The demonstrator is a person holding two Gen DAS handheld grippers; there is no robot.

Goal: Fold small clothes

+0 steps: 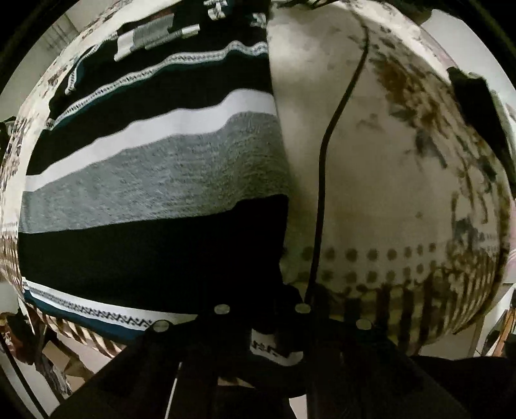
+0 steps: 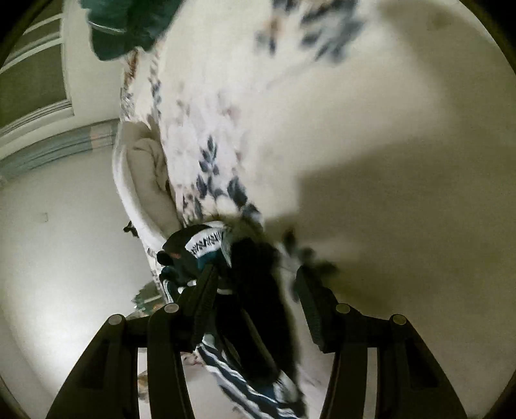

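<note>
A striped sweater [image 1: 154, 187], black with grey and white bands, lies spread flat on the left half of the table in the left wrist view. My left gripper [image 1: 267, 322] points straight down at its near right corner and is shut on the hem, a bit of white patterned edge [image 1: 274, 349] showing under the fingers. In the right wrist view a bunched dark part of the sweater [image 2: 251, 306] hangs between my right gripper's [image 2: 256, 270] fingers. The jaws stand half apart; the left finger [image 2: 206, 290] touches the cloth, the right finger [image 2: 309, 296] is clear of it.
A cream tablecloth [image 1: 387, 161] with brown and blue leaf print covers the table. A thin black cable [image 1: 322, 161] runs across it beside the sweater. A dark object [image 1: 474, 93] lies at the far right. A white basket with beige cloth [image 2: 142, 180] stands off the table edge, and a teal garment [image 2: 129, 25] lies farther along the table.
</note>
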